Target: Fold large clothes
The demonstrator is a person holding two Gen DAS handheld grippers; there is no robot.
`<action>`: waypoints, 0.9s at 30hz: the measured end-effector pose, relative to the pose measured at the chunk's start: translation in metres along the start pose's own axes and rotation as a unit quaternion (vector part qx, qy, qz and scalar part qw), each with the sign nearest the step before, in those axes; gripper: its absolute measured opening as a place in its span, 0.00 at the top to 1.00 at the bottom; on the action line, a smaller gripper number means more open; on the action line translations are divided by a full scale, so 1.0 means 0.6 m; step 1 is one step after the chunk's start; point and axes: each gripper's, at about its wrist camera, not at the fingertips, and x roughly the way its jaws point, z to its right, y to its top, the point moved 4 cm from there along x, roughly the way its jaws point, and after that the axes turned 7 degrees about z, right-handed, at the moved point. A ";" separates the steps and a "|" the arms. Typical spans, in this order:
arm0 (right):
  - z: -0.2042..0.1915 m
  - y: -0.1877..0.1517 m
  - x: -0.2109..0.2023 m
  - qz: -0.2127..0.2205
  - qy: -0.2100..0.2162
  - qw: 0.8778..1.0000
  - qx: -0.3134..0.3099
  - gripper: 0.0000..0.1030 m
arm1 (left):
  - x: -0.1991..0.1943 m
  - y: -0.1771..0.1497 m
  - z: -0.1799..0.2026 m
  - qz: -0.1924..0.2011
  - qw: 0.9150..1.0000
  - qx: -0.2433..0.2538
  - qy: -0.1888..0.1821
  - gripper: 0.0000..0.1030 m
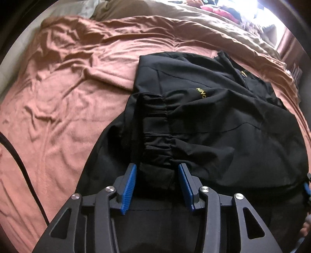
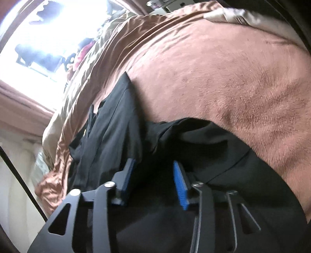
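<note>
A black jacket (image 1: 223,120) with yellow lettering lies partly folded on a rust-coloured blanket (image 1: 68,87). Its sleeves are laid across the body, with the gathered elastic cuffs (image 1: 155,128) near the middle. My left gripper (image 1: 157,169) is open, its blue pads either side of a black fold just below the cuffs, not clamping it. In the right wrist view the jacket (image 2: 116,126) fills the lower half. My right gripper (image 2: 153,165) is open, low over the dark fabric near the jacket's edge, with nothing between the pads that I can make out.
The blanket (image 2: 223,77) covers a bed, with a tan cover (image 1: 213,25) behind it. A bright window (image 2: 48,29) and piled clothes (image 1: 219,9) sit at the far side. A black cable (image 1: 25,171) hangs at the left.
</note>
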 end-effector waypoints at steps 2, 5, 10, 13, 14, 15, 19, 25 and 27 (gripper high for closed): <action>0.010 -0.001 0.002 -0.001 0.012 1.000 0.015 0.81 | -0.008 0.002 0.008 0.007 1.000 0.018 0.004 0.64; 0.026 -0.001 -0.001 -0.002 0.024 0.999 0.030 0.86 | -0.039 0.016 0.016 0.030 0.999 0.043 0.009 0.92; 0.046 -0.004 -0.014 -0.005 0.029 0.999 0.045 0.86 | -0.081 0.063 0.034 0.064 0.995 0.070 0.008 0.93; 0.048 -0.005 -0.015 -0.007 0.036 0.998 0.053 0.86 | -0.079 0.089 0.038 0.070 0.994 0.084 0.013 0.93; 0.050 -0.005 -0.015 -0.007 0.037 0.998 0.055 0.86 | -0.074 0.095 0.037 0.072 0.993 0.090 0.022 0.93; 0.052 -0.005 -0.016 -0.009 0.038 0.998 0.056 0.86 | -0.068 0.099 0.034 0.071 0.993 0.091 0.025 0.93; 0.054 -0.001 -0.018 -0.009 0.037 0.997 0.060 0.86 | -0.036 0.095 0.019 0.055 0.994 0.087 0.035 0.93; 0.057 0.005 -0.017 -0.004 0.031 0.997 0.069 0.86 | 0.023 0.053 -0.004 0.006 0.996 0.074 0.047 0.90; 0.052 0.010 -0.021 -0.004 0.019 0.998 0.060 0.86 | 0.019 0.052 -0.005 0.000 0.996 0.068 0.050 0.89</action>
